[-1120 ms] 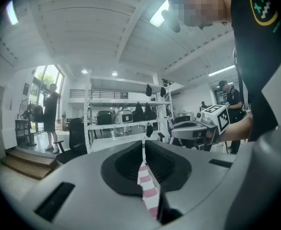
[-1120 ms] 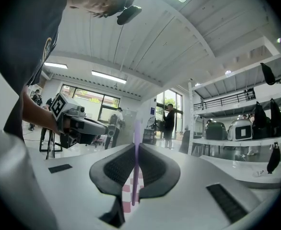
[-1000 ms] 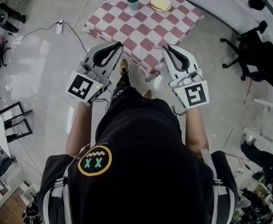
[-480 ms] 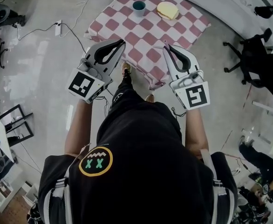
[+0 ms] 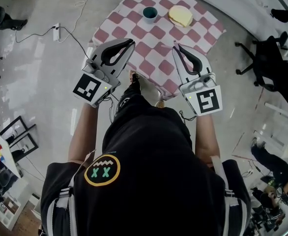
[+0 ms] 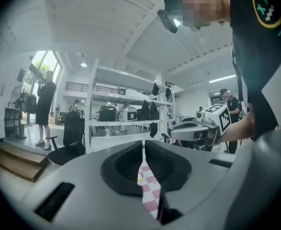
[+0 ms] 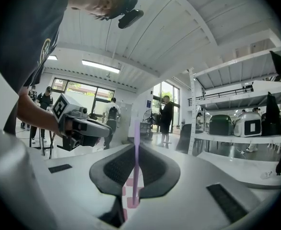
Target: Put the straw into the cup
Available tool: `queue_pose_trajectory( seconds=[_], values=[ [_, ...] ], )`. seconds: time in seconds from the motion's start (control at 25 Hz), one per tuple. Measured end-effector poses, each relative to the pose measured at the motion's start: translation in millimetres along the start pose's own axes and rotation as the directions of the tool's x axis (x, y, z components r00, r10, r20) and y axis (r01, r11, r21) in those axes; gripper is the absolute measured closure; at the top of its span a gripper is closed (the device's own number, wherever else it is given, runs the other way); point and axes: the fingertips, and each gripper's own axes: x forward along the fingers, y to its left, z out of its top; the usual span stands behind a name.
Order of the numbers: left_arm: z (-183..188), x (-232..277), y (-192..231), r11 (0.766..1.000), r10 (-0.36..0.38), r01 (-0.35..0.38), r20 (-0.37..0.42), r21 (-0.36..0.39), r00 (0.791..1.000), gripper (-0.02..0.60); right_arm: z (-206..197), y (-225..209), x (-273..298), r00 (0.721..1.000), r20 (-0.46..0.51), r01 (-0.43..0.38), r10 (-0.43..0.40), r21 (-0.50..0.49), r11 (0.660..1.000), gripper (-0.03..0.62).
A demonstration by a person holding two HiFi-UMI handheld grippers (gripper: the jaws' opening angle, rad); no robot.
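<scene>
A teal cup stands at the far side of a table under a red-and-white checked cloth. My right gripper is held just short of the table's near edge, shut on a thin pink straw that stands upright between its jaws. My left gripper hangs beside it at the same height, over the table's near-left edge. Its jaws are shut with nothing between them. Neither gripper view shows the cup.
A yellow round object lies right of the cup. On the floor, a black office chair stands at the right and a power strip with cables lies at the left. Shelving and standing people show in both gripper views.
The table has drawn closer beneath the grippers as the person steps toward it. Both grippers keep their pose, and the straw stays in the right one.
</scene>
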Motion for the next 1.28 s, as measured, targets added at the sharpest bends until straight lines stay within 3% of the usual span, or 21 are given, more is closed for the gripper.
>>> queue_pose_trajectory(
  seconds=[0.72,0.96,1.12,1.28],
  values=[
    [-8.3,31.8,103.2,0.987,-0.151,0.151,0.005,-0.053,0.989,0.548,3.0,-26.5,102.9,0.989,-0.061,0.131,-0.132,-0.019,0.991,0.551],
    [-19.2,40.5,126.8,0.981,-0.193,0.193,0.012,-0.015,0.981,0.547,0.2,-32.2,125.3,0.984,-0.067,0.163,-0.165,-0.028,0.986,0.551],
    [-14.9,46.8,138.6,0.978,-0.208,0.209,0.073,0.002,0.975,0.548,-2.0,-36.1,137.0,0.983,-0.076,0.165,-0.168,-0.037,0.986,0.551],
    [-20.6,52.0,145.9,0.981,-0.193,0.193,0.018,0.006,0.981,0.547,0.6,-41.2,143.0,0.984,-0.068,0.164,-0.167,-0.039,0.986,0.551]
  ],
)
